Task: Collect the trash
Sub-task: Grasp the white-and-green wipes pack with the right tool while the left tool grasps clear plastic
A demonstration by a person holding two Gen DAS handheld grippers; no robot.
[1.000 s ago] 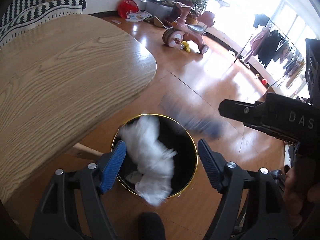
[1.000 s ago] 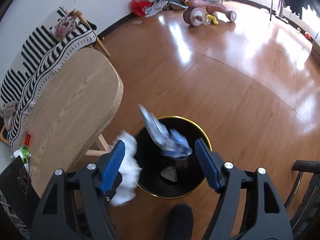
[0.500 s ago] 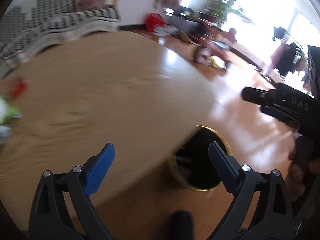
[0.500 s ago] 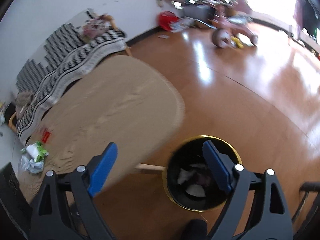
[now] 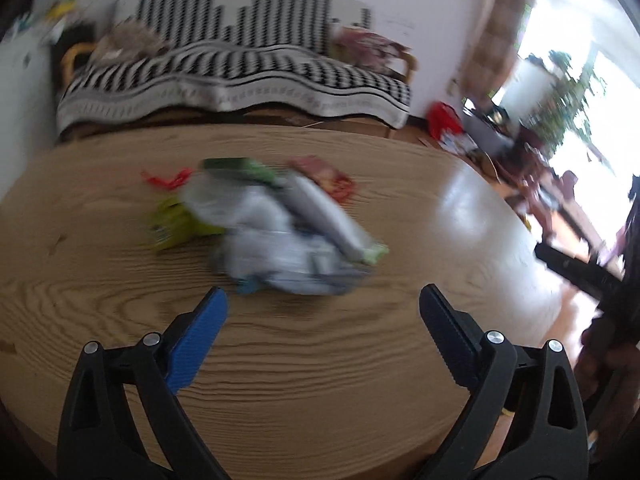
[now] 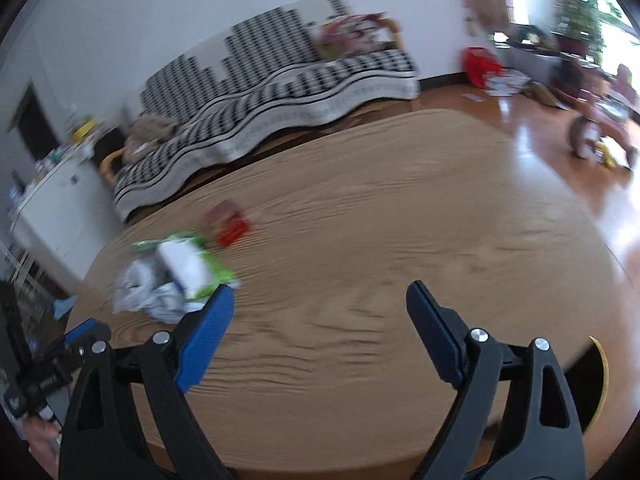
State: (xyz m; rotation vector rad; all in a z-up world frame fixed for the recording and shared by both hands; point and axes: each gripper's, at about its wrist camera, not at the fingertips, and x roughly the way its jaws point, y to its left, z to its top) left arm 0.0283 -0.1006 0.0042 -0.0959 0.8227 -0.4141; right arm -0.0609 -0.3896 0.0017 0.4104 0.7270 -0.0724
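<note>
Bare wooden table [image 5: 320, 380] lay ahead of both grippers – open passage. Blocked only mid-table by blurred trash pile [image 5: 280, 232]. Crowded past far edge – striped sofa [image 5: 240, 76] close behind.

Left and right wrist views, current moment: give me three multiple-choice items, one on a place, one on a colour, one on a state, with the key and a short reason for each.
1. Where does the pile of wrappers lie?
A. On the wooden table
B. On the striped sofa
C. On the floor

2. What colour are the pads on the fingers of the left gripper?
A. Red
B. Blue
C. Yellow

3. How does the right gripper stand?
A. Shut on a wrapper
B. Shut with nothing in it
C. Open with nothing in it

Key:
1 A, the crumpled white, green and red wrappers rest on the wood-grain top in front of the sofa.
2 B, both pads show blue against the black frame.
3 C, its jaws stand wide apart and only bare table shows between them; they have just been opening.
</note>
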